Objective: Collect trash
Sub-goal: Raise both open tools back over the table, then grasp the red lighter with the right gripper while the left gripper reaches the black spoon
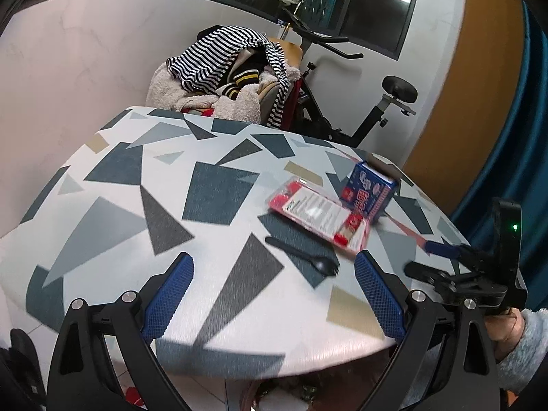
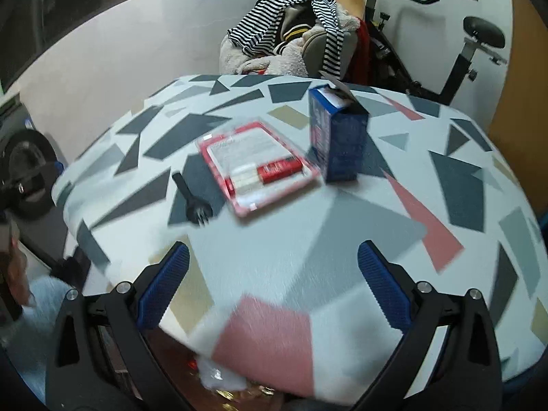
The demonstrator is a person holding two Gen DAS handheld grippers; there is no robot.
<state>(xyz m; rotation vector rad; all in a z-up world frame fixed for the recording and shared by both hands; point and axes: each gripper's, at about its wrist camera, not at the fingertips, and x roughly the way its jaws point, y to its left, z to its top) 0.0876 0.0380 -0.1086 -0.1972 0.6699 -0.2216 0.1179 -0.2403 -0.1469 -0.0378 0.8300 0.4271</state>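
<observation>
Both tools hover wide open and empty over the near edge of the patterned surface, trash ahead.

On the surface's right half, the blue carton stands upright at the far side; the red-rimmed plastic pack lies flat just beside it to the left; the black spork lies near the pack's left. The left tool and right tool touch nothing.

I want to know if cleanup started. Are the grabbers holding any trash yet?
No. The left gripper and right gripper are both open and empty. The black spork, red packet and blue box lie untouched on the table.
</observation>
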